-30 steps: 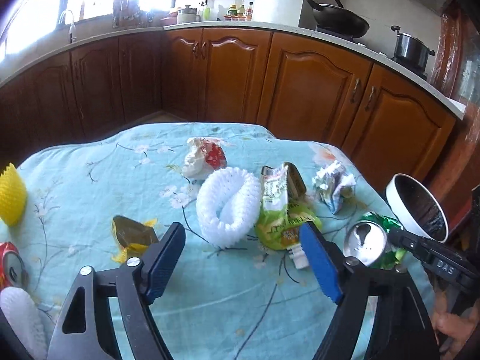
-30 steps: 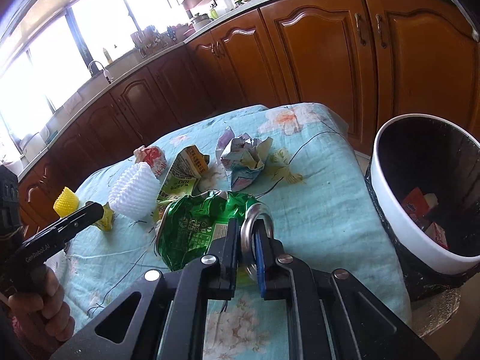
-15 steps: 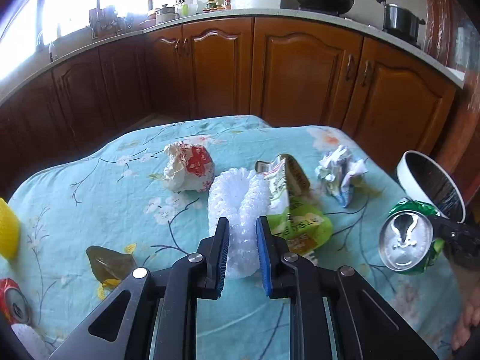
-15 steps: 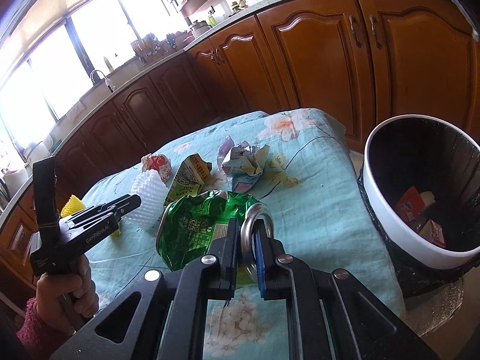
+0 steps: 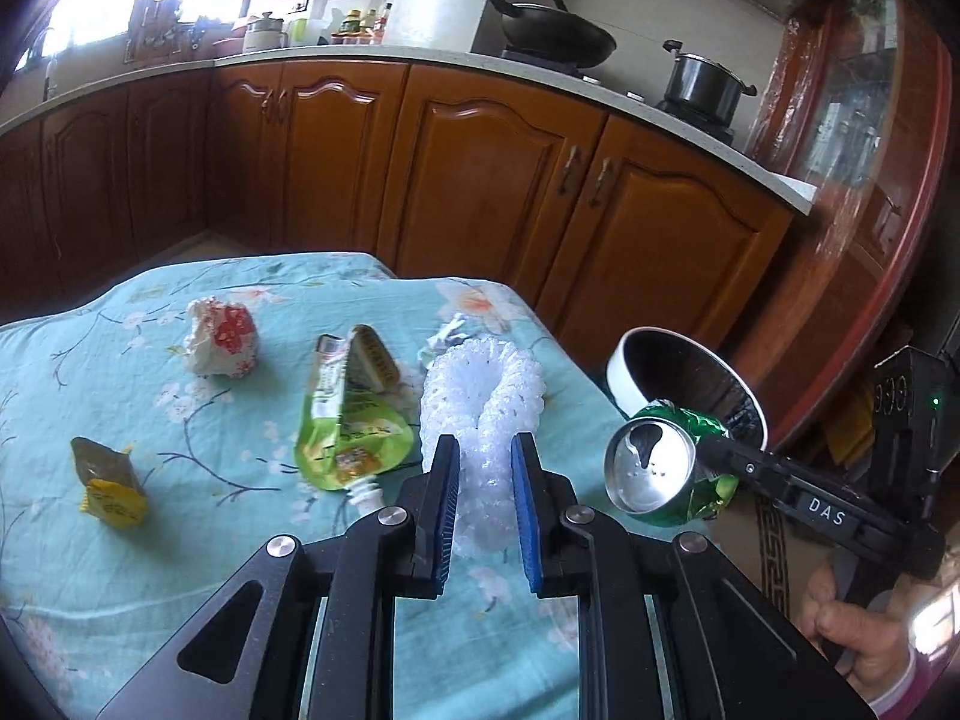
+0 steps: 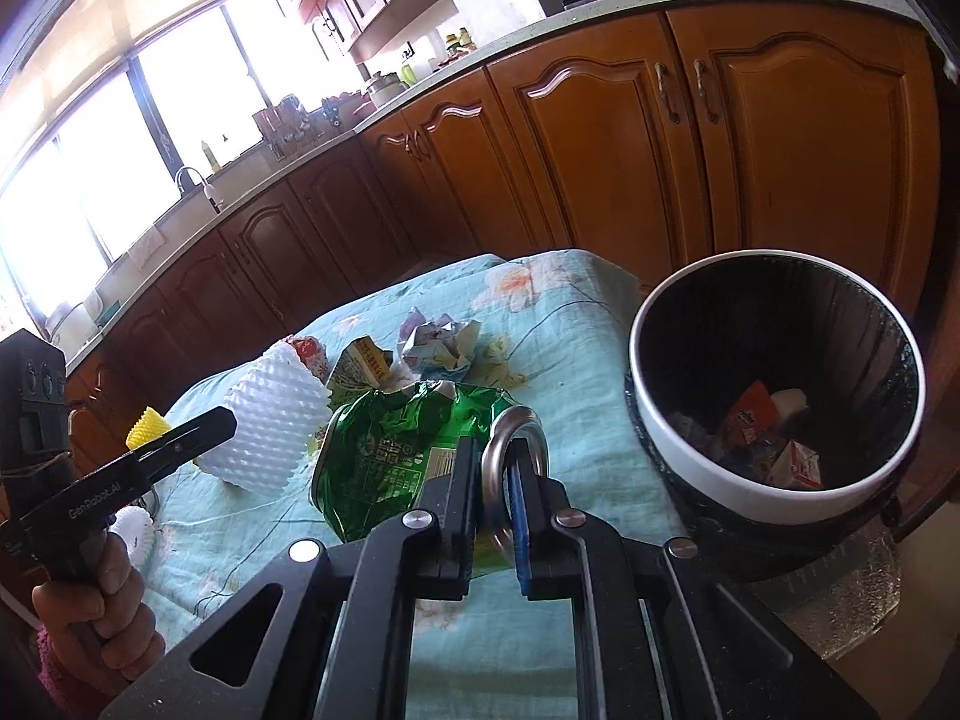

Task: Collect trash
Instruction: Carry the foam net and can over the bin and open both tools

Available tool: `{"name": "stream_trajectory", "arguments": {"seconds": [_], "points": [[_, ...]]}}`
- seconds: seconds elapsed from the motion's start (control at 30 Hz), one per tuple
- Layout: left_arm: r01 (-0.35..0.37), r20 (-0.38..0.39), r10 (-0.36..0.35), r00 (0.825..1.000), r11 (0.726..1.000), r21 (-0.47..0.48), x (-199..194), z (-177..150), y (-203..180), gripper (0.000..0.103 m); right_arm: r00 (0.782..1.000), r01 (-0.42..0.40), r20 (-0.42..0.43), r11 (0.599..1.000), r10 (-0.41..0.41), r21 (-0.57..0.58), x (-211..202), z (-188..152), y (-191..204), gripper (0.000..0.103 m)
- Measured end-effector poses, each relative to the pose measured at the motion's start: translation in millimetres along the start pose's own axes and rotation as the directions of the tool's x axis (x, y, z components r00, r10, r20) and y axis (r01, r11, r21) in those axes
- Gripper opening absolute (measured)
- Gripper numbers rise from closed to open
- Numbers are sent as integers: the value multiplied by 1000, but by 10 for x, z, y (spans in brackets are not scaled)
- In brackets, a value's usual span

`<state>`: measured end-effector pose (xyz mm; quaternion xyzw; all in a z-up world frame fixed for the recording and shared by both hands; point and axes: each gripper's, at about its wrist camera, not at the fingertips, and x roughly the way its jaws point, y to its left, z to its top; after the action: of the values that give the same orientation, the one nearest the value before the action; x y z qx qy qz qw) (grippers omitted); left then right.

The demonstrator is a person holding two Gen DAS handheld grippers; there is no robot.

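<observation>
My left gripper [image 5: 483, 462] is shut on a white foam net sleeve [image 5: 486, 390], lifted off the teal flowered tablecloth [image 5: 210, 480]; the right wrist view shows the same sleeve [image 6: 270, 420] held up. A crushed green can [image 6: 390, 456] is pinched by its rim in my right gripper [image 6: 501, 462], which is shut on it. In the left wrist view the can [image 5: 660, 474] hangs near the bin [image 5: 678, 372]. The white-rimmed bin [image 6: 774, 396], lined in black, stands off the table's right edge and holds several scraps.
On the cloth lie a green pouch [image 5: 351, 420], a red-and-white crumpled wrapper [image 5: 222, 342], a yellow-brown packet [image 5: 108, 480], crumpled paper [image 6: 441, 342] and a yellow foam net [image 6: 147, 423]. Wooden kitchen cabinets [image 5: 498, 180] stand behind the table.
My left gripper went from open to shut on the white foam sleeve, lifted it and carried it right toward the bin. The right gripper drew the can closer to the bin.
</observation>
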<state>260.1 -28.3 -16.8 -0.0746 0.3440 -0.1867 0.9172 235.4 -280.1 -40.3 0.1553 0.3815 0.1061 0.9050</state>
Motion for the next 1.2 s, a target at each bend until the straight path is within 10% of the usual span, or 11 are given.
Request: {"name": "stream_trajectory", "arguments": {"seconds": [1.2], "points": [[152, -131, -129, 983, 970, 192, 1394, 539, -1367, 17, 977, 208, 35, 973, -213, 99, -330, 357, -1396, 10]]}}
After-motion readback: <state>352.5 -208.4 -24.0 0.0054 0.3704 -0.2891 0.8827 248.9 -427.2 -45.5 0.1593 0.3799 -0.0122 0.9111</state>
